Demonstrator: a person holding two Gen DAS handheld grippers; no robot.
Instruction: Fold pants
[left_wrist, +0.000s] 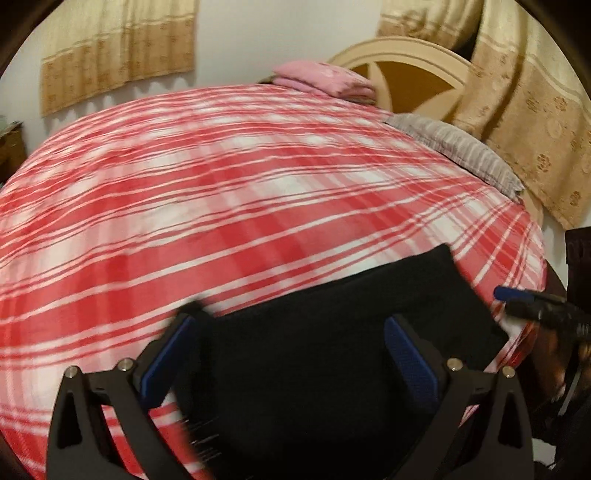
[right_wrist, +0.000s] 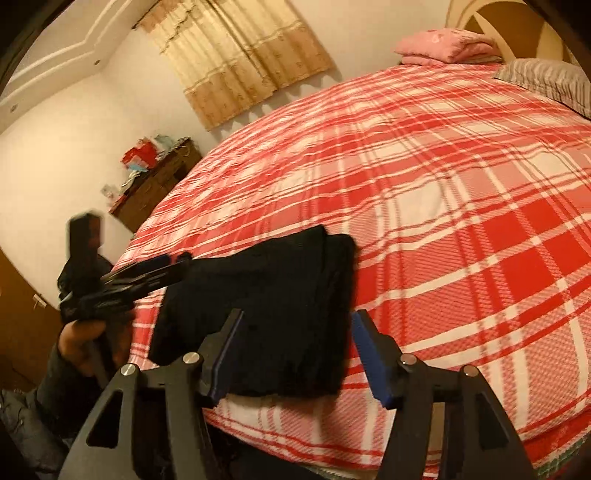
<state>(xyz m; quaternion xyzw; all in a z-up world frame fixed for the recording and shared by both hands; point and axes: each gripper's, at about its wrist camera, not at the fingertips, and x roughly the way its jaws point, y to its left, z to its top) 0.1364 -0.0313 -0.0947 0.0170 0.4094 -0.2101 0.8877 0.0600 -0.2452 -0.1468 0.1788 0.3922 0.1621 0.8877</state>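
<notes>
Pants (folded) lie between right hand-held gripper fingers.

Both wrist cameras look steeply down, close over the bed's near edge, sharing the folded black pants.

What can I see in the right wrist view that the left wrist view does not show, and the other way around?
Only the right wrist view shows the wooden dresser with clutter on top, the ceiling moulding, and the hand holding the left claw. Only the left wrist view shows the second curtain at the headboard. Both show the folded black pants near the bed's edge, the red plaid bedspread, the pink folded cloth and the grey pillow.
</notes>
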